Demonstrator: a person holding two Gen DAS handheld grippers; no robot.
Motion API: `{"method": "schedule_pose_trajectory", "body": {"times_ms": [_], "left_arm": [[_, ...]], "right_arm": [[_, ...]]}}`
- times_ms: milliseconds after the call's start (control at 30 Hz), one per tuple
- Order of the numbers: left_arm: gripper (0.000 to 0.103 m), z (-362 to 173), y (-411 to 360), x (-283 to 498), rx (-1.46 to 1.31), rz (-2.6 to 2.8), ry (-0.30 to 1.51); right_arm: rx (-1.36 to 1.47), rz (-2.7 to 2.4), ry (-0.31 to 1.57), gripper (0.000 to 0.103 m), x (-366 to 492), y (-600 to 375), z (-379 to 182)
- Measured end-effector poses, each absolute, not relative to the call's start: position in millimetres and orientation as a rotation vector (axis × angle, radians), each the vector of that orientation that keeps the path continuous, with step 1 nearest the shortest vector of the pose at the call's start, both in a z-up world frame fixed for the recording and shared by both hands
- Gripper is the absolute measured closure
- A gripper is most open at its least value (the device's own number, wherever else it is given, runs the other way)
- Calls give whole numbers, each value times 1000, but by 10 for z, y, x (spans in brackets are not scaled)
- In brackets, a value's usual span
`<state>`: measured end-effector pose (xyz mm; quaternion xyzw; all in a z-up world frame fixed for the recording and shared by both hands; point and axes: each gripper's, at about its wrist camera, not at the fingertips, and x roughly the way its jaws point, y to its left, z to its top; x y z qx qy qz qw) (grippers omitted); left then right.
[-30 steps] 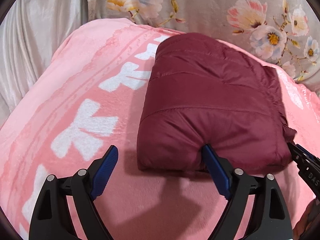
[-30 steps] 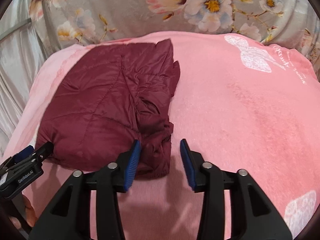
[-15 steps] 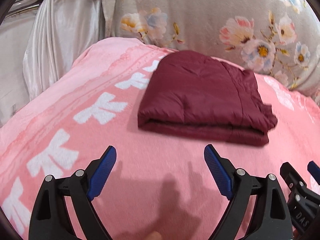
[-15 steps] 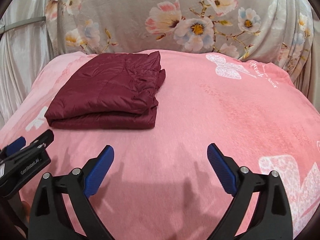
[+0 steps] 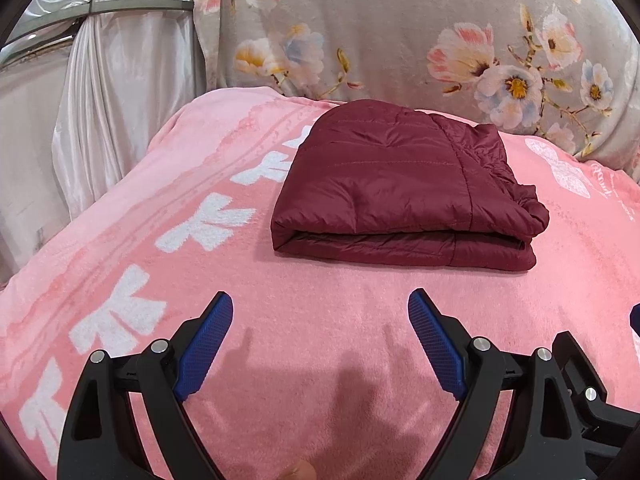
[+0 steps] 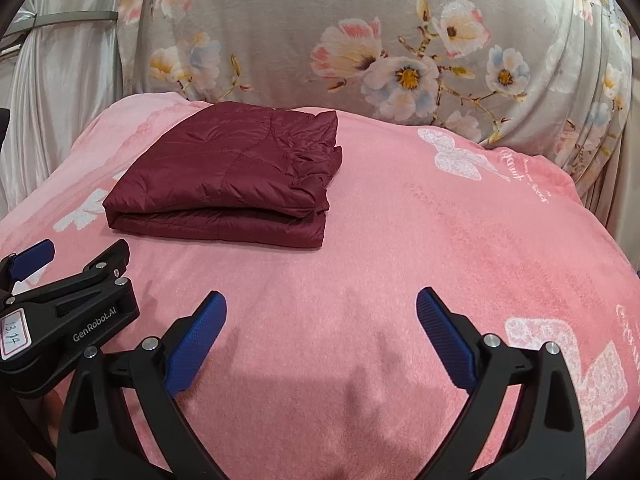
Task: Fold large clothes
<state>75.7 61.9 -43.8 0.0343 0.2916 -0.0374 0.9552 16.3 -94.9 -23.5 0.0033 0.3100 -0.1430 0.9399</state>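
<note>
Pink blanket [image 5: 320, 320] covering the whole work surface, printed with white bow motifs along its left border and a white butterfly motif toward the far right. Behind it, a grey floral cloth [image 5: 380, 28] hanging as backdrop, with a pale satin curtain [image 5: 100, 92] at far left, gathered by a band.

Maroon quilted jacket [image 5: 400, 184], folded into a compact rectangle of stacked layers, lying flat on the far half of the blanket; fold edge toward the cameras, ruffled hems at its right side. In the right wrist view it lies left of centre [image 6: 232, 172].

Left gripper [image 5: 320, 340]: blue-padded jaws spread wide, nothing between them, over bare blanket, well apart from the jacket. Its body also shows at the left edge of the right wrist view [image 6: 32, 258].

Right gripper [image 6: 322, 340]: jaws likewise wide apart and empty, beside the left one, clear of the jacket.
</note>
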Motion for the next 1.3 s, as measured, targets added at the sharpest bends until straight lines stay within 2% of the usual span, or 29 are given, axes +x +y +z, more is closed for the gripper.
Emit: {"method": "schedule_pose_trajectory", "body": {"times_ms": [1300], "left_arm": [[17,-444,556,729,116,-70,579]], "right_arm": [[35,-289,635,9,149,-1018,-246]]}}
